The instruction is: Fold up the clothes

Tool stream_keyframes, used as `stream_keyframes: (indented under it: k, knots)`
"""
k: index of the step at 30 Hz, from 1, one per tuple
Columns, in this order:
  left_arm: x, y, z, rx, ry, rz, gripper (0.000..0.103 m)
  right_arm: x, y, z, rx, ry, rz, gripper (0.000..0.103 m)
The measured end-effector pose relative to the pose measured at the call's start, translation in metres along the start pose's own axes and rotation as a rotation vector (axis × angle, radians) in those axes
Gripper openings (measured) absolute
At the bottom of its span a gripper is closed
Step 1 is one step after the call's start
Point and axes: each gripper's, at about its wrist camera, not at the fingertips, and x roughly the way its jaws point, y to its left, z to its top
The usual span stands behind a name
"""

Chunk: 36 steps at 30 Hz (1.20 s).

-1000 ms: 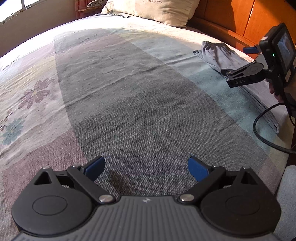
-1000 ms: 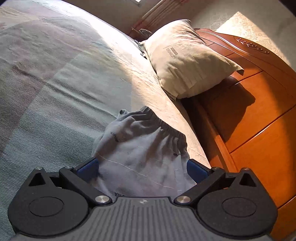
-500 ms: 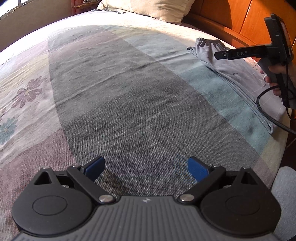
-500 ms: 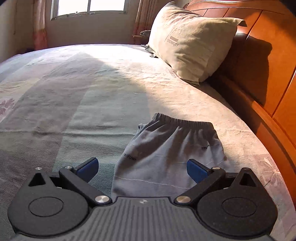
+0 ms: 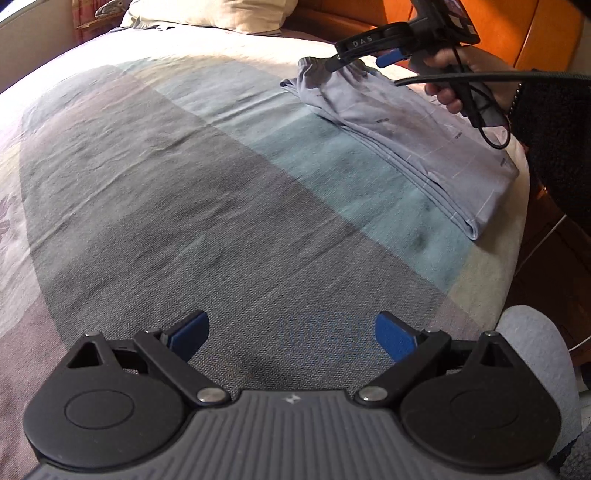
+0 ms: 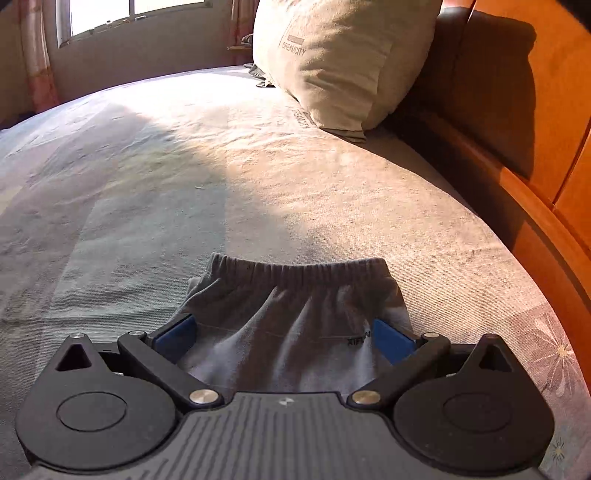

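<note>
Folded grey trousers [image 5: 413, 136] lie along the right edge of the bed, waistband toward the pillow. In the right wrist view their elastic waistband [image 6: 299, 269] spreads just ahead of my right gripper [image 6: 284, 338], which is open and low over the cloth, blue pads on either side of it. The left wrist view shows that same right gripper [image 5: 364, 51] held by a hand [image 5: 461, 70] above the waistband end. My left gripper [image 5: 291, 336] is open over bare bedspread, well short of the trousers, with nothing between its fingers.
The patterned bedspread [image 5: 166, 192] covers the bed. A beige pillow [image 6: 343, 62] leans on the orange wooden headboard [image 6: 517, 147]. The right bed edge drops off beside the trousers. A black cable [image 5: 491, 110] hangs from the right gripper. A window [image 6: 129, 14] is at the far side.
My right gripper has dropped lower and closer over the waistband. My left gripper's view has swung right, bringing the trousers more into frame. Both stay open.
</note>
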Motion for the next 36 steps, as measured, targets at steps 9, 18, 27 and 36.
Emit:
stream_keyframes:
  k: [9, 18, 27, 36]
  knots:
    - [0.007, -0.024, -0.005, 0.023, 0.052, -0.034, 0.096, -0.134, 0.012, -0.098, -0.056, -0.011, 0.146, 0.103]
    - [0.008, -0.035, -0.023, 0.037, 0.116, 0.006, 0.096, -0.135, 0.054, -0.166, 0.078, 0.070, 0.347, 0.103]
    - [0.006, -0.036, -0.011, 0.037, 0.109, 0.041, 0.096, -0.154, -0.007, -0.171, 0.229, -0.091, 0.116, 0.103]
    - [0.017, -0.051, 0.000, 0.080, 0.117, 0.024, 0.096, -0.153, -0.041, -0.191, 0.312, -0.084, -0.057, 0.103]
